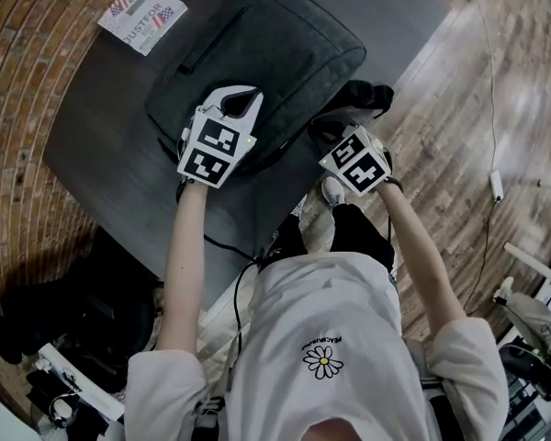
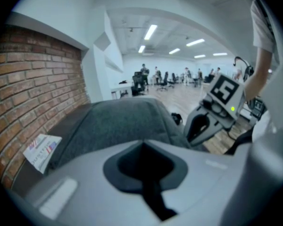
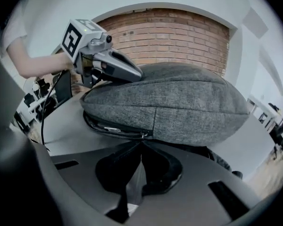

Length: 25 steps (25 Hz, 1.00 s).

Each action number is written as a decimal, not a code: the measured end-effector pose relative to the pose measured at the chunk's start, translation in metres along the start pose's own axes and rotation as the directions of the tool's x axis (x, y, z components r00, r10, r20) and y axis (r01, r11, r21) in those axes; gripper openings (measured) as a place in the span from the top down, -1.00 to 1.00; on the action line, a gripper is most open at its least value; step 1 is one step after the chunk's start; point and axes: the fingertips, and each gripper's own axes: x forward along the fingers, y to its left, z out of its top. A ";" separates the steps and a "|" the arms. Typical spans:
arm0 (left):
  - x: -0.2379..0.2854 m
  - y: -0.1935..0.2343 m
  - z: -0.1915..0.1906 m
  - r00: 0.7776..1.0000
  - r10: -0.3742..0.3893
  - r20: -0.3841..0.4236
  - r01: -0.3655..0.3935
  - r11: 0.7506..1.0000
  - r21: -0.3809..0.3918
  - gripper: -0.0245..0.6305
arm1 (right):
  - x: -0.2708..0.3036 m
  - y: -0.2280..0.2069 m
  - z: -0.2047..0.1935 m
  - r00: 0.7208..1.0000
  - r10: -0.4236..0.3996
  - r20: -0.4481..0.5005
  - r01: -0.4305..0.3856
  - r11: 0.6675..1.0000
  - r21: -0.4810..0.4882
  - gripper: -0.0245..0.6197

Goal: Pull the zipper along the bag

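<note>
Grey bag (image 1: 257, 53) laid on the table (image 1: 101, 136)
Tilted down, the right hand-held gripper (image 3: 141, 142) is clamped on the zipper pull (image 3: 143, 135); the left hand-held gripper (image 1: 246, 99), jaws together, is rested on the bag's top.

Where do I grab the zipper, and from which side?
Pinch the small pull hanging at the bag's side seam, coming in low over the table, under the bulge. It juts toward the right gripper, whose tips meet on it.
</note>
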 end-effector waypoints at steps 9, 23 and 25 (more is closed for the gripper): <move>0.006 0.000 -0.002 1.000 -0.002 -0.009 0.002 1.000 -0.019 0.93 | 0.027 0.109 0.011 0.985 0.162 -0.065 -0.170 0.976 -0.139 0.89; -0.055 0.013 0.023 0.989 0.054 0.135 -0.061 0.997 0.046 0.93 | 0.028 0.143 0.024 0.977 0.203 -0.066 -0.212 0.958 -0.192 0.90; -0.081 0.024 0.004 0.993 0.093 0.077 -0.099 0.991 0.084 0.93 | 0.024 0.137 0.018 0.978 0.193 -0.073 -0.204 0.960 -0.194 0.90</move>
